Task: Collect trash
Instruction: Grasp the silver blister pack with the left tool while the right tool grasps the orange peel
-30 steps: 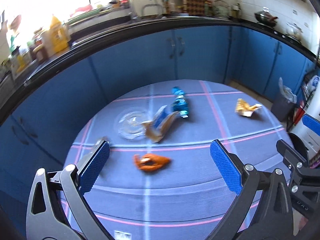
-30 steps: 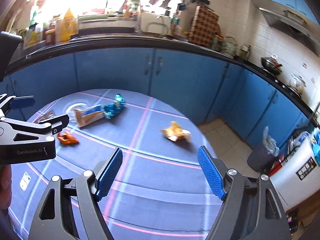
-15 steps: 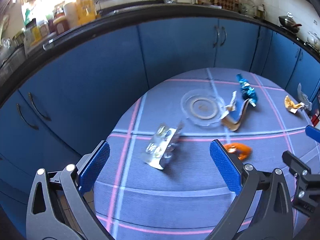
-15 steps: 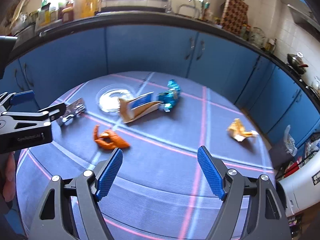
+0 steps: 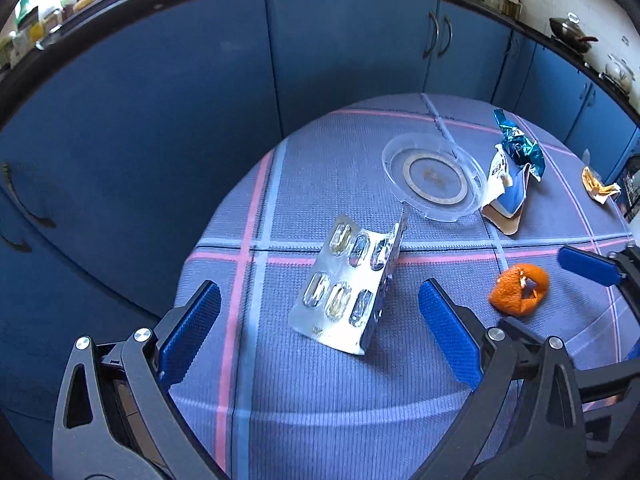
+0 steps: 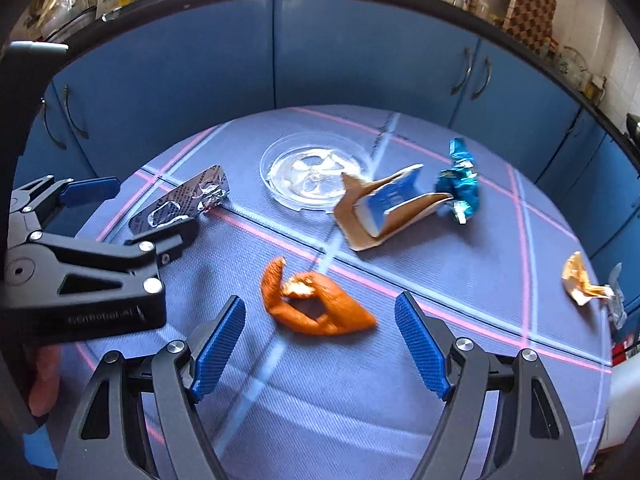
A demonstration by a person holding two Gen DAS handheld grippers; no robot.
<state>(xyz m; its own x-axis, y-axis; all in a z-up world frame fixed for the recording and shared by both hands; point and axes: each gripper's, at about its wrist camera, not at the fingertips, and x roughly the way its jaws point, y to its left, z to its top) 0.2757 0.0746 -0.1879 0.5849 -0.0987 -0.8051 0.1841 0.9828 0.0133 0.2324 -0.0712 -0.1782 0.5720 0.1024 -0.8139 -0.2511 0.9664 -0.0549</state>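
Trash lies on a round table with a blue checked cloth. A silver pill blister pack stands tilted just ahead of my open, empty left gripper; it also shows in the right wrist view. An orange peel lies just ahead of my open, empty right gripper, and shows in the left wrist view. Farther off lie a torn blue-and-brown carton, a crumpled blue foil wrapper and a crumpled yellow wrapper.
A clear plastic lid lies flat near the table's far side. Blue kitchen cabinets curve close behind the table. The left gripper body sits left of the orange peel in the right wrist view.
Both grippers swung left and came lower toward the table. The blister pack now sits centred before the left gripper, and the orange peel before the right one. Both stay open.
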